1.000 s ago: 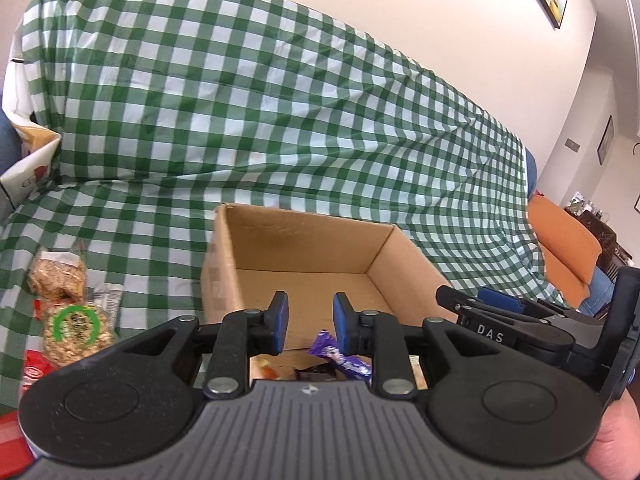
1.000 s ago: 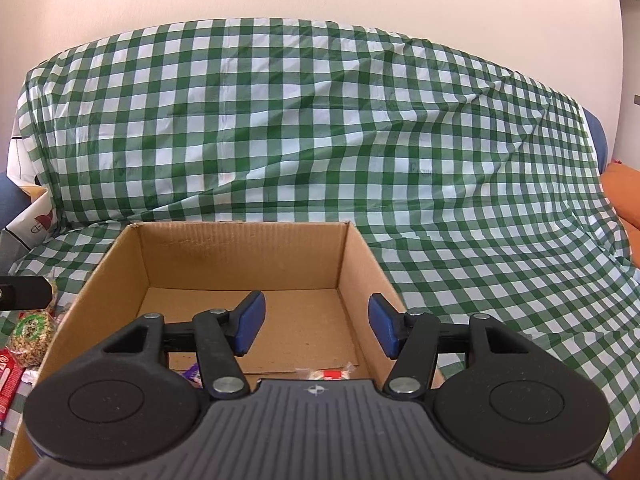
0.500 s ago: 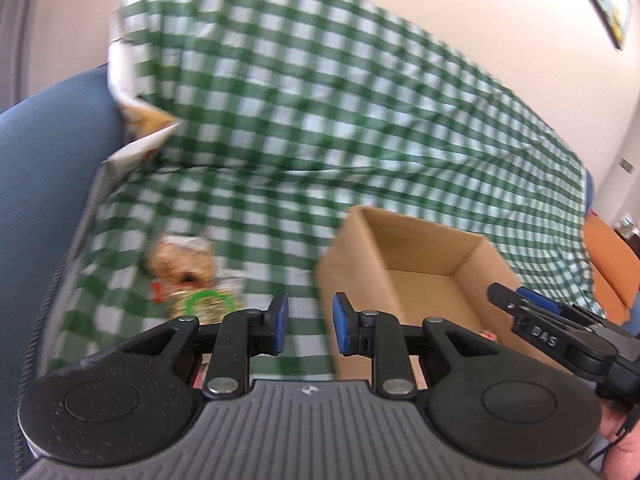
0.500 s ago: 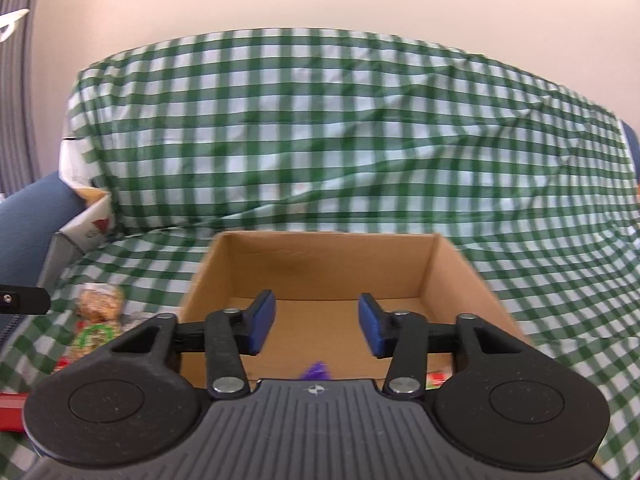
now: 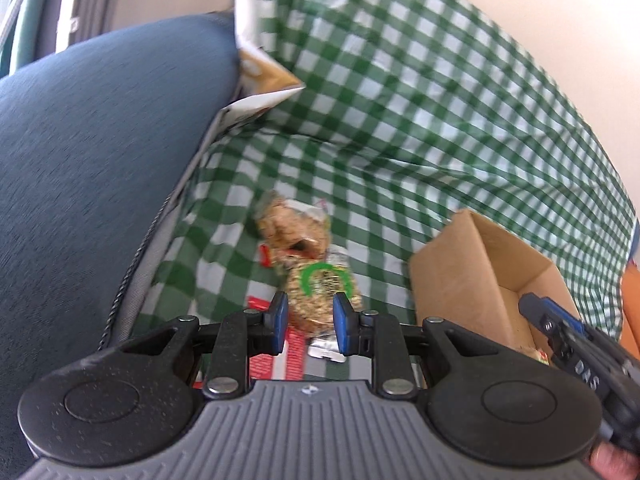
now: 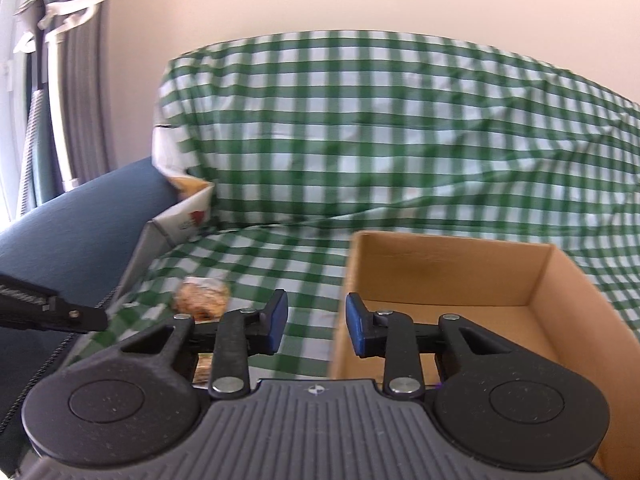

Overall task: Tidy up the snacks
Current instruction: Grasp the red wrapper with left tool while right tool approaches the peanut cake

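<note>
The only lettering I can read is "DAS", in pale capitals on the dark body of the right hand-held gripper (image 5: 556, 330), which reaches in at the lower right of my left wrist view, just right of the left hand-held gripper (image 5: 307, 322). Ahead of that one, a clear snack packet (image 5: 320, 292) carries a green ring mark, and a red wrapper (image 5: 276, 354) below its blue pads has white print too blurred for me to read.
</note>
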A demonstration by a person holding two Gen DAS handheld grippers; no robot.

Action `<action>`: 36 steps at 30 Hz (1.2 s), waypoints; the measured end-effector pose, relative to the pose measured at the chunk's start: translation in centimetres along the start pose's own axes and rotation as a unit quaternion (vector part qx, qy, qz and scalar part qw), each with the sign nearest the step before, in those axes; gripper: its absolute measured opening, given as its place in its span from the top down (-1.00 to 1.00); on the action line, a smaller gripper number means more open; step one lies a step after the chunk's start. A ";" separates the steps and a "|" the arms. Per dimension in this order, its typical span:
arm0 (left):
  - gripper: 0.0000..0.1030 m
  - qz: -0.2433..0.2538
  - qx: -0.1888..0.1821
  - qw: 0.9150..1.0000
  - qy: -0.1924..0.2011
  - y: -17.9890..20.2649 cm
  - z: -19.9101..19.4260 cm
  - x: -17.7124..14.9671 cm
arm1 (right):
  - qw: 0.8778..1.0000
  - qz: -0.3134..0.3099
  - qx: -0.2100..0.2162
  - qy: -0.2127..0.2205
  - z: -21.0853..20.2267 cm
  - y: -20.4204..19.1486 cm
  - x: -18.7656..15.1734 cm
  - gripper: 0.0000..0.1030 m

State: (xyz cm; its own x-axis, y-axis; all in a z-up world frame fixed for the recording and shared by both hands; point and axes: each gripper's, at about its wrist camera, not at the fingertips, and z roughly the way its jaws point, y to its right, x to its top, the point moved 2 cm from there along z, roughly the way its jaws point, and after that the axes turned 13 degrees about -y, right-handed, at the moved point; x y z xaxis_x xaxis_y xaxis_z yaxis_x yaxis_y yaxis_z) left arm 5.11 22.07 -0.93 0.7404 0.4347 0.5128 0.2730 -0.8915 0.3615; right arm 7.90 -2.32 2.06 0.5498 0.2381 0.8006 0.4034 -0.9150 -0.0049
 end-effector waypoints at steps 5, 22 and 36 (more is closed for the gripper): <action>0.49 -0.050 0.004 0.999 -0.022 -2.0 1.0 0.6 | 0.999 -0.024 0.030 -0.011 1.0 -2.3 0.0 0.50; 0.05 -0.039 0.085 0.983 -0.159 -4.4 4.1 -1.0 | 0.993 -0.048 0.054 -0.093 8.1 -6.9 -0.7 0.03; -0.16 0.015 0.083 0.979 -0.184 -3.5 4.6 -1.5 | 0.988 -0.028 0.069 -0.137 14.4 -8.6 -0.3 -0.58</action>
State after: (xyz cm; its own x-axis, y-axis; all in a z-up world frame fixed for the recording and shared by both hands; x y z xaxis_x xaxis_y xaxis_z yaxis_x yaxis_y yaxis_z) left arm 5.88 23.99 -6.60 0.9125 0.3599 0.1947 0.3215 -0.9249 0.2030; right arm 14.78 10.17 -6.72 0.6942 0.3830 0.6094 0.5238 -0.8495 -0.0628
